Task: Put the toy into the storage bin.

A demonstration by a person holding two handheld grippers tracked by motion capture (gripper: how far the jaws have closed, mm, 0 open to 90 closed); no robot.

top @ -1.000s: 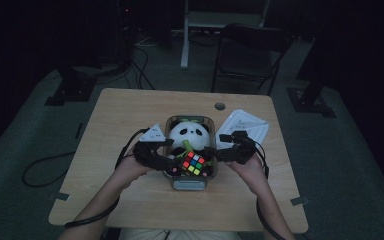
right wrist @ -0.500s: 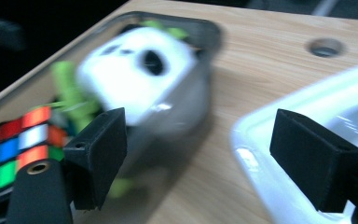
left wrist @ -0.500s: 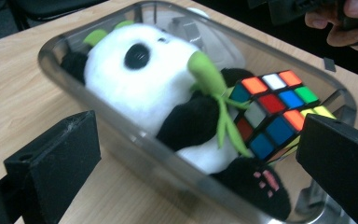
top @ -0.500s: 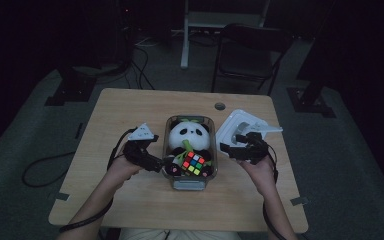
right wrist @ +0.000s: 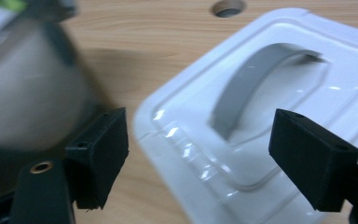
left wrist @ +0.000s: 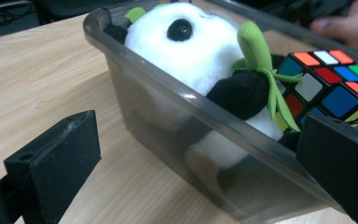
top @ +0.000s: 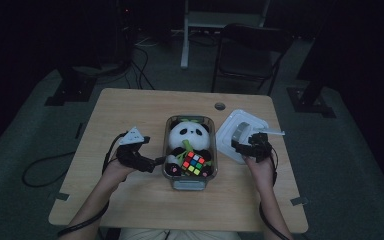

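A clear plastic bin [top: 165, 150] stands mid-table and holds a panda plush [top: 187, 134] with a colourful puzzle cube [top: 193, 163] on its belly. My left gripper [top: 156, 162] sits just left of the bin. Its jaws have just been opening and stand wide. In the left gripper view the bin wall [left wrist: 168, 135] lies ahead between them, untouched, with the panda [left wrist: 186, 51] and cube [left wrist: 331, 84] behind it. My right gripper [top: 240, 146] hovers over a white lid [top: 252, 120] with a grey handle [right wrist: 247, 88]. Its jaws have been closing slightly but stay open around the handle, apart from it.
A round cable hole [top: 220, 106] is in the tabletop behind the bin. A dark chair [top: 250, 50] stands beyond the far edge. Cables trail on the floor at the left [top: 45, 167]. Bare wood lies left of and in front of the bin.
Both hands have left the bin's sides. The left gripper drew left and down with its jaws widening. The right gripper swung right and down over the lid.
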